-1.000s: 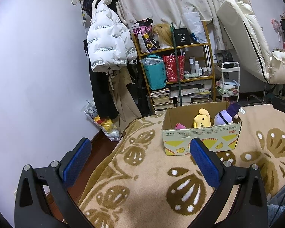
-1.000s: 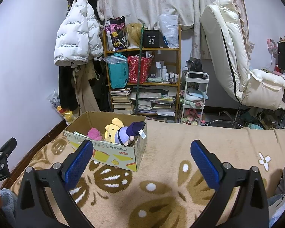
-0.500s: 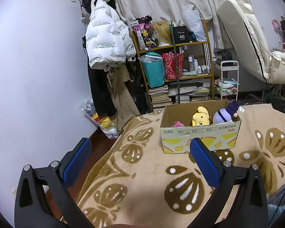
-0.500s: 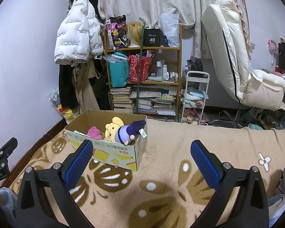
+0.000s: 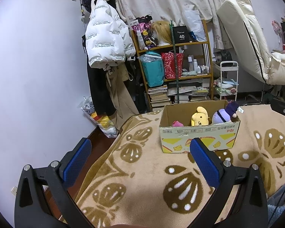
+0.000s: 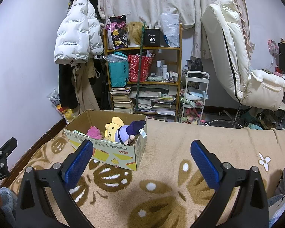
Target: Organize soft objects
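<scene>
Barely shifted, cardboard box sits beyond spread, empty left gripper.

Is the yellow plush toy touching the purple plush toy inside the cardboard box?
Touching. The right wrist view shows the yellow plush pressed against the purple plush, no gap.

Both wrist views look forward over the blanket, sharing the cardboard box (seemingly mid-distance).

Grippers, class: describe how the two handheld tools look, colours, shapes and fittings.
The left gripper and right gripper look alike: matte black angular arms with triangular cut-outs and silver bolt heads, each finger tipped with a blue, finely ribbed rectangular pad.
</scene>
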